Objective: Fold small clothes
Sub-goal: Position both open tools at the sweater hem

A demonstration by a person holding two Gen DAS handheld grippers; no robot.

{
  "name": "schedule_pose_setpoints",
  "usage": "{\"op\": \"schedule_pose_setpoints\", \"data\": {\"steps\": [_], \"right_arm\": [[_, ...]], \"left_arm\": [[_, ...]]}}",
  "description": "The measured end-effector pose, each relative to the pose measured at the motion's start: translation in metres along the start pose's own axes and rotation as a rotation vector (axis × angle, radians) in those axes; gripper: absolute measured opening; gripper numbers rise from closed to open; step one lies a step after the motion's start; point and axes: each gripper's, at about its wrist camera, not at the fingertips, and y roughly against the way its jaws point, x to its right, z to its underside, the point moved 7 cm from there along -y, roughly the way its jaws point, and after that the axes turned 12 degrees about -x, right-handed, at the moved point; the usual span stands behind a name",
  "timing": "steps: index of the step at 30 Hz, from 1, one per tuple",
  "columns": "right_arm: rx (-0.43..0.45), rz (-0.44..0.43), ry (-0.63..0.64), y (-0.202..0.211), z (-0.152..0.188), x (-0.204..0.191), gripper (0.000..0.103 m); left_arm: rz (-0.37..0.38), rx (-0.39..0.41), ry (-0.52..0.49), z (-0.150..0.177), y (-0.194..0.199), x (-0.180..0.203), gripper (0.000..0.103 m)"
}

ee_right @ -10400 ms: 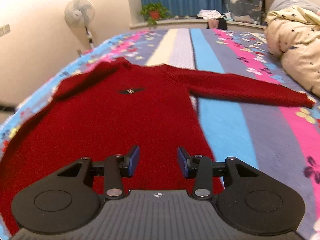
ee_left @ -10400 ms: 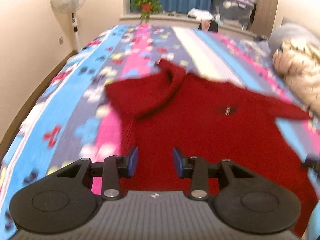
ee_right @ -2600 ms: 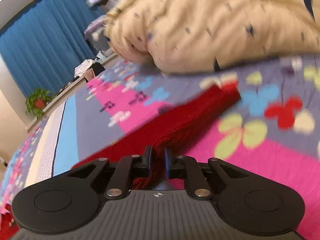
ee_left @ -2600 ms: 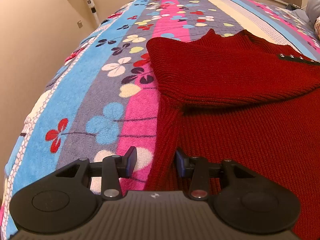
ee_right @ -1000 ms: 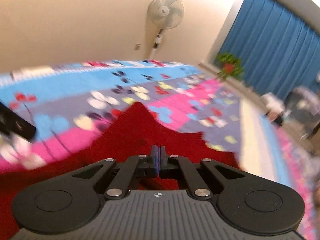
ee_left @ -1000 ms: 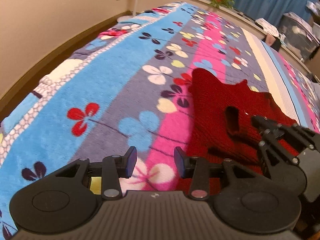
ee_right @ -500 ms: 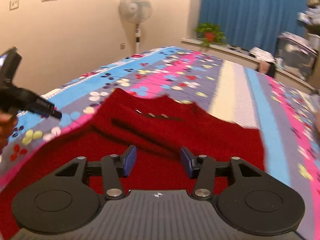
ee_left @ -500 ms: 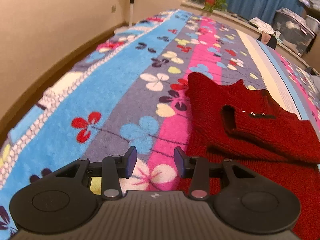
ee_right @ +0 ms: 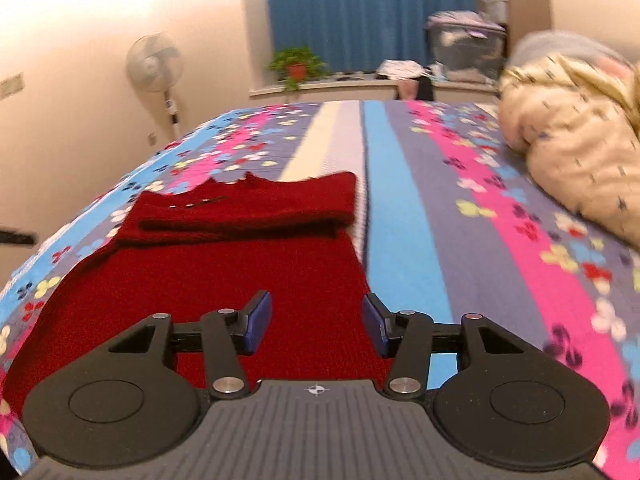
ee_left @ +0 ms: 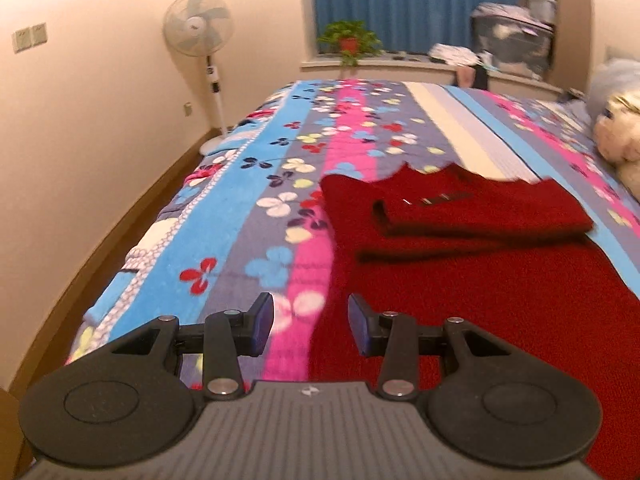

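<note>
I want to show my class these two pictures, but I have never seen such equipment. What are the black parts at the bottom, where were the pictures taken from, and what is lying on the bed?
No robot here: a person holds a hand tool with two fingers in each hand. A wide-angle camera on each tool looks forward along its fingers, so the black parts at the bottom are the tool itself. One picture comes from the left gripper, the other from the right gripper. Both are open and hold nothing.

On the flowered blanket lies a red sweater, with both sleeves folded across its chest. A cream quilt is bunched at the right. Behind stand a fan, a potted plant and blue curtains.
</note>
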Motion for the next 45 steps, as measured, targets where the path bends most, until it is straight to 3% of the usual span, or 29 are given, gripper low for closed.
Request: {"op": "schedule_pose_setpoints", "data": {"steps": [4,7,10,12,14,16,18,21,35,41,43,44,45], "right_arm": [[-0.071,0.020,-0.073,-0.015,0.027,0.018,0.052],[-0.090,0.022,-0.098,-0.017,0.032,0.027,0.052],[-0.141,0.037,-0.148,-0.024,0.043,0.038,0.052],[-0.182,0.041,-0.165,-0.031,0.049,0.041,0.053],[-0.229,0.056,-0.155,-0.039,0.056,0.040,0.062],[-0.311,0.082,-0.129,-0.051,0.068,0.039,0.072],[-0.363,0.120,-0.118,-0.060,0.078,0.041,0.072],[-0.372,0.143,-0.112,-0.065,0.081,0.044,0.072],[-0.378,0.165,-0.122,-0.067,0.082,0.052,0.073],[-0.387,0.190,-0.092,-0.071,0.083,0.047,0.074],[-0.387,0.190,-0.093,-0.071,0.082,0.046,0.073],[-0.386,0.180,-0.095,-0.071,0.082,0.046,0.070],[-0.381,0.163,-0.097,-0.070,0.081,0.045,0.066]], "left_arm": [[0.034,-0.010,-0.030,0.044,0.029,0.008,0.051],[0.044,-0.033,-0.041,0.085,0.024,0.014,0.054],[0.019,-0.170,-0.028,0.119,0.001,0.013,0.054],[0.039,-0.222,-0.001,0.124,-0.007,0.010,0.054],[0.038,-0.230,0.017,0.124,-0.012,0.006,0.060],[0.021,-0.255,0.038,0.126,-0.019,0.002,0.077],[0.051,-0.320,0.060,0.132,-0.030,0.002,0.079],[0.100,-0.448,0.079,0.147,-0.049,0.002,0.080],[0.053,-0.405,0.037,0.146,-0.040,0.002,0.079],[0.068,-0.401,0.017,0.146,-0.040,0.005,0.067],[0.085,-0.387,0.012,0.145,-0.038,0.008,0.042],[0.072,-0.373,-0.002,0.144,-0.036,0.009,0.037],[0.054,-0.357,-0.025,0.142,-0.035,0.010,0.022]]}}
